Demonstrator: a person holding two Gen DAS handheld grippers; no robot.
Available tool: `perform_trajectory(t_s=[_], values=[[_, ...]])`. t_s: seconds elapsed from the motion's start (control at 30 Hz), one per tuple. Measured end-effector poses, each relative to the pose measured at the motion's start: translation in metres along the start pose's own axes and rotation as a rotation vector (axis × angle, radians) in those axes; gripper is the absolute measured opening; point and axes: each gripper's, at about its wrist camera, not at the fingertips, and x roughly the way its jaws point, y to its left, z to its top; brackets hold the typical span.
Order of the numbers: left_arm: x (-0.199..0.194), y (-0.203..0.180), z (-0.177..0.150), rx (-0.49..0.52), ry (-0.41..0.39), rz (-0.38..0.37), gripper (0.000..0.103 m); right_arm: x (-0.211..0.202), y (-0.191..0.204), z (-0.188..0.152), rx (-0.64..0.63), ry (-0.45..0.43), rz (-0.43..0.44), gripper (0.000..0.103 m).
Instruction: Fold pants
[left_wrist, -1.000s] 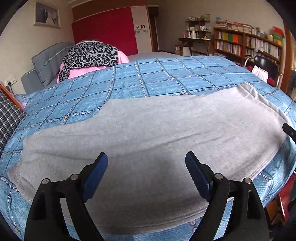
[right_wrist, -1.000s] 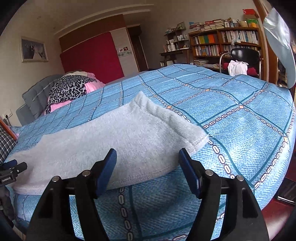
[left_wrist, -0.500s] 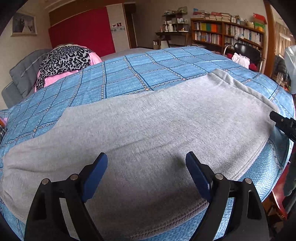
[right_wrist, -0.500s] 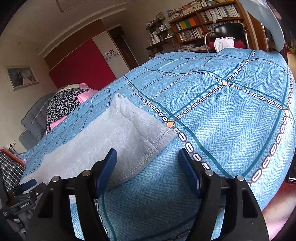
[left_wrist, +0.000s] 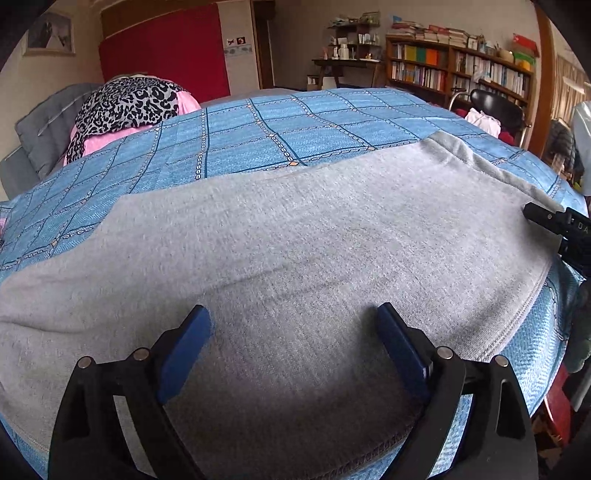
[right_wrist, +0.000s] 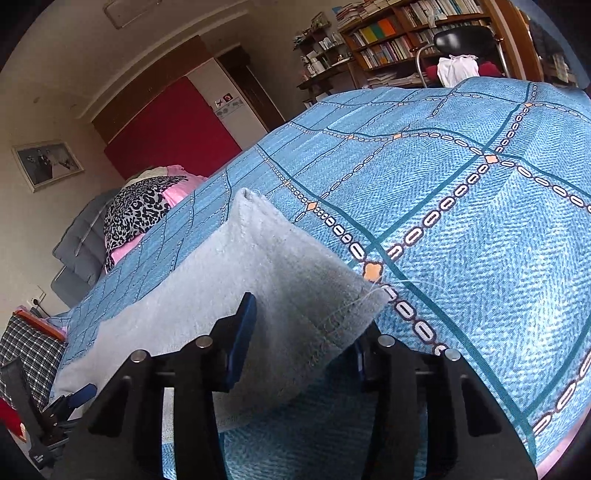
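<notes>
Right tongs (right_wrist: 303, 332) straddle the pants (right_wrist: 258, 280) hem (one fingertip hidden).

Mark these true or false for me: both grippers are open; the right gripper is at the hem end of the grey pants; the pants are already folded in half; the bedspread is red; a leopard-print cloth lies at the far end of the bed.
1. Both grippers are open. True: the left gripper and the right gripper stand wide.
2. The right gripper is at the hem end of the grey pants. True: the stitched hem lies between its fingers.
3. The pants are folded in half. False: they lie spread lengthwise.
4. The bedspread is red. False: blue, checked.
5. A leopard-print cloth lies at the far end. True.
</notes>
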Motion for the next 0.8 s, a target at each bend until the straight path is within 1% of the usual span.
perform_trajectory(t_s=[0.07, 0.13, 0.27, 0.43, 0.57, 0.67, 0.8], values=[[-0.001, 0.001, 0.000, -0.001, 0.002, -0.005, 0.091, 0.001, 0.000, 0.003, 0.006, 0.006, 0.020, 0.031], [-0.002, 0.003, 0.001, -0.005, 0.007, -0.012, 0.091, 0.001, 0.005, 0.006, -0.005, 0.002, 0.033, 0.027], [-0.005, 0.010, 0.004, -0.044, 0.015, -0.039, 0.091, -0.012, 0.039, 0.009, -0.156, -0.082, -0.018, 0.020], [-0.012, 0.021, 0.011, -0.092, 0.026, -0.098, 0.091, -0.026, 0.088, 0.007, -0.312, -0.166, -0.015, 0.018], [-0.019, 0.031, 0.023, -0.127, 0.019, -0.162, 0.091, -0.033, 0.123, 0.002, -0.398, -0.201, 0.015, 0.018], [-0.024, 0.039, 0.033, -0.167, 0.017, -0.231, 0.091, -0.034, 0.146, -0.005, -0.456, -0.215, 0.028, 0.018], [-0.027, 0.049, 0.045, -0.231, 0.018, -0.353, 0.091, -0.034, 0.173, -0.021, -0.535, -0.222, 0.044, 0.018]])
